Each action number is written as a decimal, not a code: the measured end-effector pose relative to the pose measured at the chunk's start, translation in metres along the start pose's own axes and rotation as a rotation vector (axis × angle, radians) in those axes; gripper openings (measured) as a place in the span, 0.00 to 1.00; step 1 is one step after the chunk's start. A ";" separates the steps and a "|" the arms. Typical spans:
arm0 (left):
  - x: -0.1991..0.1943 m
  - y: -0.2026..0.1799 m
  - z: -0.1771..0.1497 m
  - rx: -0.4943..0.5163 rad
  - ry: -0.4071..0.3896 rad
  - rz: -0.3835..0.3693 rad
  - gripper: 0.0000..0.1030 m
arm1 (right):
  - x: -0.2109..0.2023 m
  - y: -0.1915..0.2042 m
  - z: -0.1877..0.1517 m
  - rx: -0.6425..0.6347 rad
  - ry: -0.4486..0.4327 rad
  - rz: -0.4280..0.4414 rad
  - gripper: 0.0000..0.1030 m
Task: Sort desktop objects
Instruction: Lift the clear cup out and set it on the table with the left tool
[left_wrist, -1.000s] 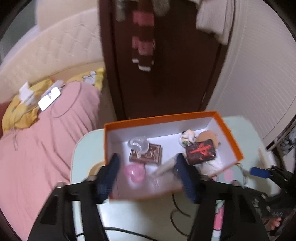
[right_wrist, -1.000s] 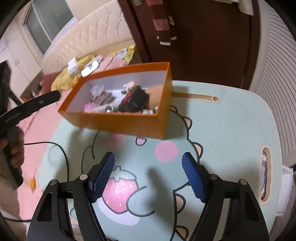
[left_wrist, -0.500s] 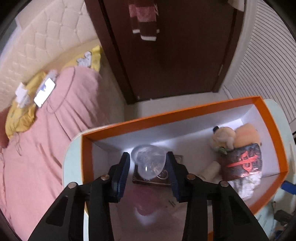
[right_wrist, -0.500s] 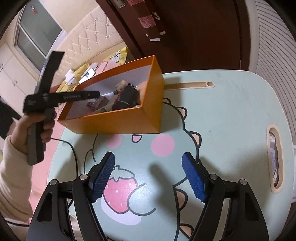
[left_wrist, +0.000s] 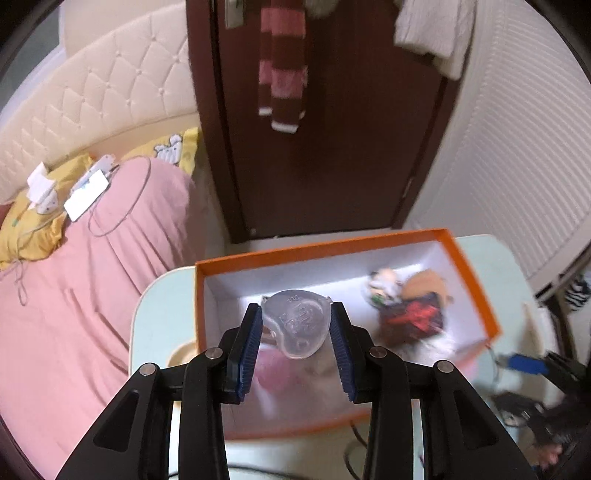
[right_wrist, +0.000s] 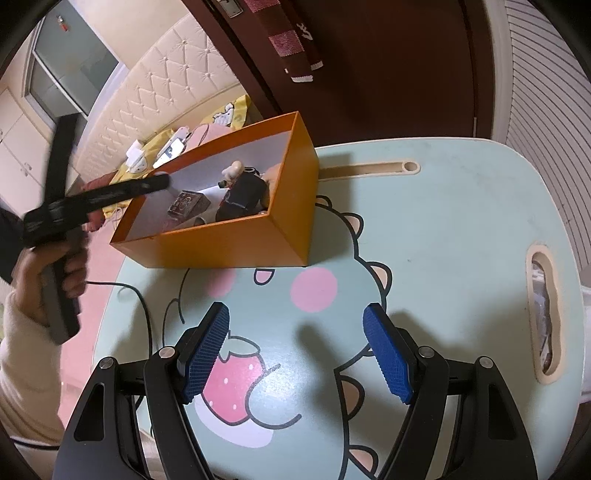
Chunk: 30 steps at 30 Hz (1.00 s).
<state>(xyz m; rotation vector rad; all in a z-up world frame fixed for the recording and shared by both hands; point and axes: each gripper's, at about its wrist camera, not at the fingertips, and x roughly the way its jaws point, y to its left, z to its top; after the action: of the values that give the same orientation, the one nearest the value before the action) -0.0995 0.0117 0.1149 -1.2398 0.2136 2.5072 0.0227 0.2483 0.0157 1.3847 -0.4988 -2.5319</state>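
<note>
Right wrist view: mint worktop (right_wrist: 443, 229) carries orange box (right_wrist: 236, 243); right tongs (right_wrist: 295, 350) gape, empty, above it. Left tongs (left_wrist: 295, 332) clamp a clear, possibly heart-shaped plastic dish (left_wrist: 297, 323) over the box.

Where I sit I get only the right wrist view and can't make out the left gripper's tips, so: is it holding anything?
Observer: Yes. The left gripper is shut on a clear shell; its jaws have just been closing, with the shell between them.
Operator: What shape is it?
Observer: Roughly heart-shaped, with raised lettering on it.
Operator: What lies under it?
Observer: A blurred pink thing on the floor of the box.
</note>
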 end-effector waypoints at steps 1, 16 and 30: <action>-0.010 -0.002 -0.008 0.003 -0.008 -0.015 0.34 | -0.001 0.001 0.001 -0.006 -0.001 -0.002 0.74; 0.005 -0.002 -0.106 -0.133 0.017 -0.049 0.34 | -0.002 0.058 0.069 -0.114 0.011 0.098 0.62; 0.024 -0.006 -0.129 -0.098 -0.035 0.032 0.34 | 0.085 0.068 0.106 -0.009 0.238 -0.125 0.60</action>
<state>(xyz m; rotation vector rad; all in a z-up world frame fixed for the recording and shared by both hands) -0.0149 -0.0127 0.0168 -1.2380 0.1035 2.5928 -0.1108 0.1771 0.0294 1.7347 -0.3662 -2.4117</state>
